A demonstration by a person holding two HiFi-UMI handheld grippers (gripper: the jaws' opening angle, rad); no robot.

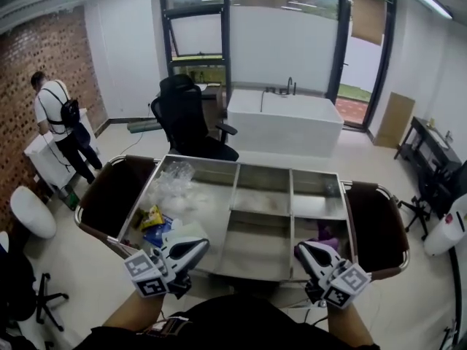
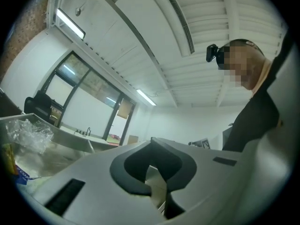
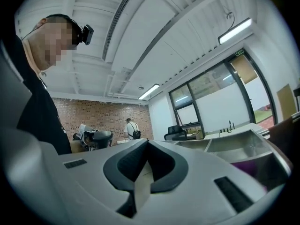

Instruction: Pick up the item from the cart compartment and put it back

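Note:
A steel cart (image 1: 235, 195) with several compartments stands in front of me. Its big left compartment holds crumpled clear plastic (image 1: 175, 179), a yellow packet (image 1: 152, 216) and a blue packet (image 1: 162, 232). A purple item (image 1: 326, 233) lies in the near right compartment. My left gripper (image 1: 195, 248) is shut and empty, held over the near left edge of the cart beside the blue packet. My right gripper (image 1: 302, 251) is shut and empty just in front of the purple item. In the left gripper view the jaws (image 2: 151, 142) meet with the plastic (image 2: 28, 132) at the far left. The right gripper (image 3: 147, 143) shows closed jaws too.
Dark bags hang on the cart's two ends, left (image 1: 113, 192) and right (image 1: 376, 224). Behind the cart are a black office chair (image 1: 186, 115) and a white counter with a tap (image 1: 284, 122). A person (image 1: 58, 122) stands by the brick wall at the left.

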